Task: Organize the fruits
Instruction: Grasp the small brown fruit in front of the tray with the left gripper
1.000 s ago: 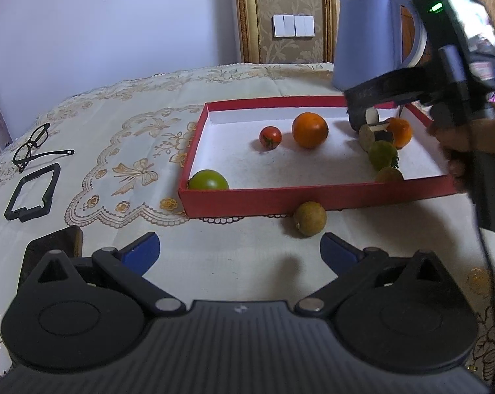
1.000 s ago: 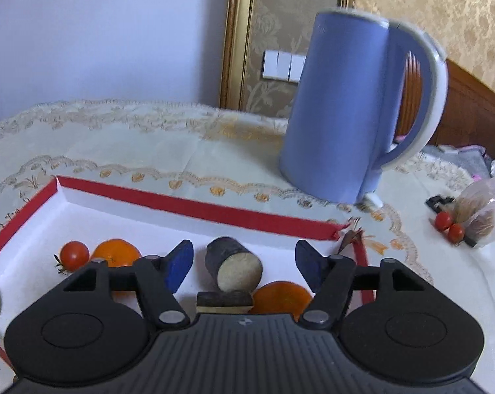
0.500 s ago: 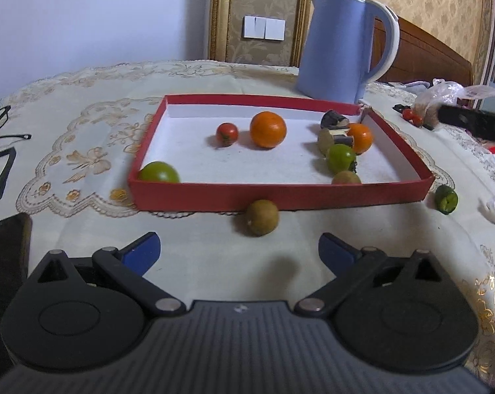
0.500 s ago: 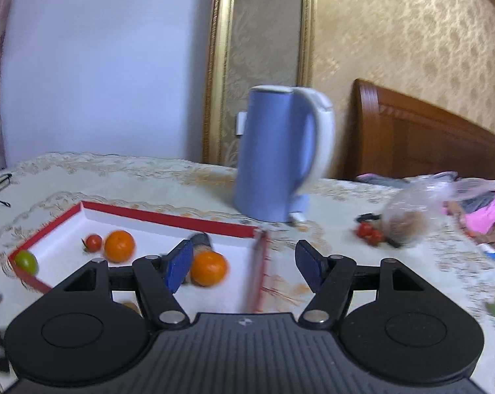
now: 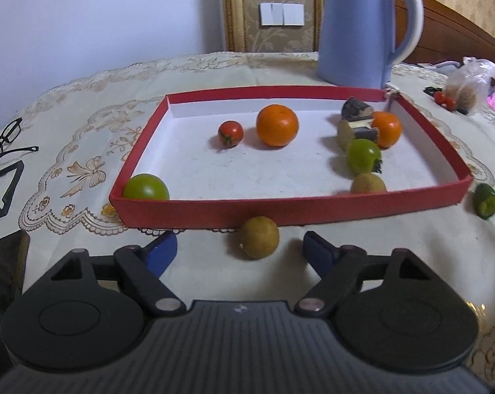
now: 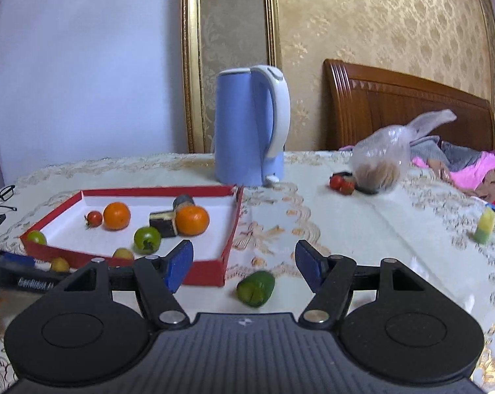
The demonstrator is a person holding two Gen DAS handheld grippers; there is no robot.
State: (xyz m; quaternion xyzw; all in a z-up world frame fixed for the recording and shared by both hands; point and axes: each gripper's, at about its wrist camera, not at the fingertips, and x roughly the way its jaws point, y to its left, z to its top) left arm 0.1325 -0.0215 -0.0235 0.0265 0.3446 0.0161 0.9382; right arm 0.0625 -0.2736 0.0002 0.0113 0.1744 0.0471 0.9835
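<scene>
between the left hand-held gripper (image 5: 239, 251) fingers, wide and empty, sat a brown fruit (image 5: 259, 237); right hand-held gripper (image 6: 244, 264), withdrawn from the red tray (image 6: 227, 226), framed a green fruit (image 6: 256, 288), wide.

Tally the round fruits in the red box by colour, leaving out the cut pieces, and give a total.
In the red box:
Orange: 2, the larger orange and the smaller orange
Green: 2, the corner green fruit and the right green fruit
Red: 1, the tomato
Tan-brown: 1, the small brown fruit
Total: 6
</scene>
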